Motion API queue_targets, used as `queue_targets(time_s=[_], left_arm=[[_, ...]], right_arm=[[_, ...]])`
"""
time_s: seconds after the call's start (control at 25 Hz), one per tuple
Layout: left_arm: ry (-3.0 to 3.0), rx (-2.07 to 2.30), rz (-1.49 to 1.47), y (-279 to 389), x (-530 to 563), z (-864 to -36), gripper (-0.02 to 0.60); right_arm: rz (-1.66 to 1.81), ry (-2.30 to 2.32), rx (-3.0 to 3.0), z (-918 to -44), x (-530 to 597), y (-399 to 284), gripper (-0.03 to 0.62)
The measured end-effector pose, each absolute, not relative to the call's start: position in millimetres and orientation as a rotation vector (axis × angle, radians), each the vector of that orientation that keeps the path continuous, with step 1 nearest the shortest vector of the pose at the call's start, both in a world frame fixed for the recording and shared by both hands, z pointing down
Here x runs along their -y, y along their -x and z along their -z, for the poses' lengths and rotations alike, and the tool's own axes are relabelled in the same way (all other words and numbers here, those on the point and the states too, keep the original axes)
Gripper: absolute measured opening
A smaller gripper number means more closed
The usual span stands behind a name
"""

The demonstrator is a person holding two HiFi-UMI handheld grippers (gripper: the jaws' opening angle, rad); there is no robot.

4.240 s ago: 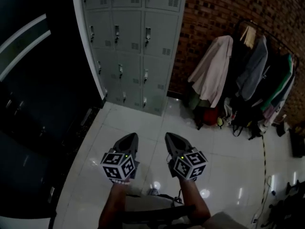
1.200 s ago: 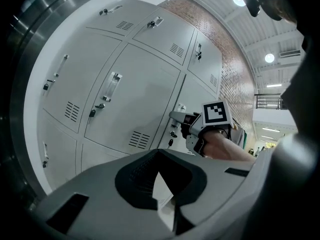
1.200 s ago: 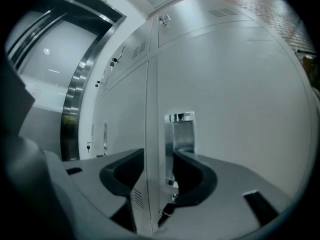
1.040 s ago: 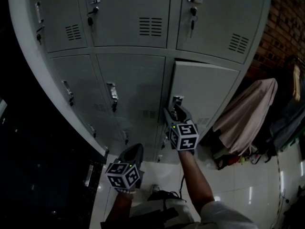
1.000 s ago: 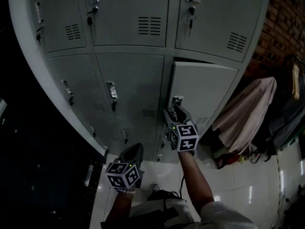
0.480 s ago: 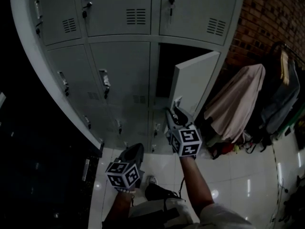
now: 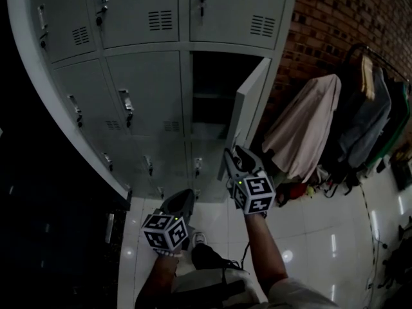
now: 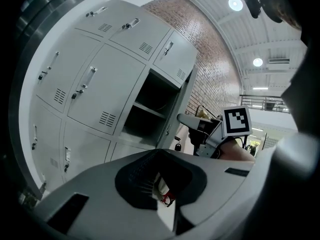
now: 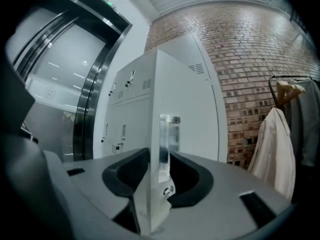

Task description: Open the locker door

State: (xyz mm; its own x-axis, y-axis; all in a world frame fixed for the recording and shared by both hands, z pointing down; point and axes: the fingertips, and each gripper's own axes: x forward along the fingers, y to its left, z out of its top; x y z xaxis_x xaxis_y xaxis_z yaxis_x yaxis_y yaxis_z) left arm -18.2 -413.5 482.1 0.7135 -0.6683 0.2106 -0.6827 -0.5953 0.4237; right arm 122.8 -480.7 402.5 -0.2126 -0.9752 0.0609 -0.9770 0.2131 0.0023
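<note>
Locker door (image 7: 250, 108): swung well out from the lockers, hinged on its far right side. I see it almost edge-on, and its free edge runs straight up between the jaws of my right tool.
Right tool (image 7: 235, 154): held level and closed on the door's free edge. One pad sits against each face, low down beside the handle plate (image 9: 167, 144). The jaws have just eased a little wider, with the door edge between them.
Left tool (image 7: 183, 197): lower than the right tool and to its left. Its tips are together with nothing between them. It stops short of the lockers and I see it touching nothing.
Compartment (image 7: 209, 85): open and dark, just beyond the right tool's tips and to their left. A shelf (image 7: 207, 96) crosses it.
Locker bank (image 7: 141, 89): grey, ahead of both tools. The doors left of the right tool and above it are shut, each with vent slots and a latch.
Coat (image 7: 299, 127): pale, hanging to the right of the right tool, past the door, against a brick wall (image 7: 328, 24).
Floor (image 7: 309, 237): glossy white tiles beneath both tools.
</note>
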Motion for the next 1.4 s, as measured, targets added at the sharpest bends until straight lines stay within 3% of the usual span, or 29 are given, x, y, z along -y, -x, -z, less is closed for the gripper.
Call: queue_targets(time_s=[0.28, 0.52, 1.08, 1.12, 1.2, 1.4], left_arm=[[-2.472, 0.967, -0.065, -9.8, 387.0, -483.3, -0.002], [-2.498, 0.91, -0.072, -32.7, 376.1, -479.9, -0.002], [-2.514, 0.875, -0.077, -45.2, 385.1, -478.9, -0.003], [-2.514, 0.871, -0.078, -46.5, 385.8, -479.5, -0.002], [-2.516, 0.858, -0.08, -50.0, 386.3, -481.1, -0.002], [-2.519, 0.845, -0.091, -54.8, 387.5, -481.8, -0.003]], right_arm=[[-0.083, -2.017, 2.373, -402.9, 441.4, -165.2, 0.163], [-0.104, -2.061, 2.346, -402.4, 418.9, -193.3, 0.086], [-0.17, -2.347, 2.176, -406.6, 394.2, -288.8, 0.082], [-0.175, -2.37, 2.158, -407.7, 394.2, -296.0, 0.076], [-0.18, -2.416, 2.108, -409.9, 395.4, -310.9, 0.006], [-0.2, -2.452, 2.091, -411.4, 397.1, -334.9, 0.006]])
